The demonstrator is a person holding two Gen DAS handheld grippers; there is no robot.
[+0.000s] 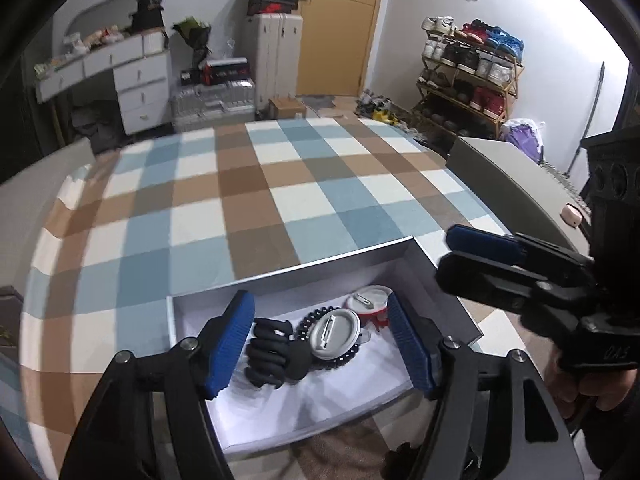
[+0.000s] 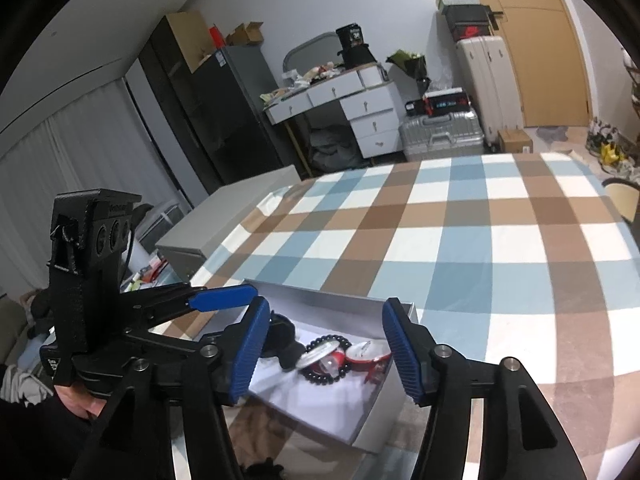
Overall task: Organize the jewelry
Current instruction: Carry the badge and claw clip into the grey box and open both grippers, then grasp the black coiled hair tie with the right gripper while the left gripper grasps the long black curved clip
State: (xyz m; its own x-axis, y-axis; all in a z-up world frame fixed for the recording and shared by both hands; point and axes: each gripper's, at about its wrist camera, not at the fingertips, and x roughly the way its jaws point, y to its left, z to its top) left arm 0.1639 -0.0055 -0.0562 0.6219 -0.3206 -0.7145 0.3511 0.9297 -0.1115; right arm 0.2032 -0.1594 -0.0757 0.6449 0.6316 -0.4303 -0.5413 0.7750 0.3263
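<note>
A white open box (image 1: 288, 276) (image 2: 376, 428) sits on the checked cloth near the front edge. In it lie a black hair claw clip (image 1: 276, 354) (image 2: 282, 338), a black bead bracelet (image 1: 306, 322) (image 2: 324, 376), a silver round pin badge (image 1: 335, 334) (image 2: 318, 356) and a red and white badge (image 1: 370, 304) (image 2: 368, 354). My left gripper (image 1: 322, 346) is open and empty, hovering over the box's contents. My right gripper (image 2: 324, 348) is open and empty above the box; in the left wrist view (image 1: 448, 252) it hangs over the box's right wall.
The table carries a blue, brown and white checked cloth (image 1: 248, 200) (image 2: 460, 240). A grey box (image 1: 508, 184) (image 2: 224, 216) stands beside the table. Behind are a white dresser (image 1: 132, 80), suitcases (image 1: 276, 56) and a shoe rack (image 1: 468, 76).
</note>
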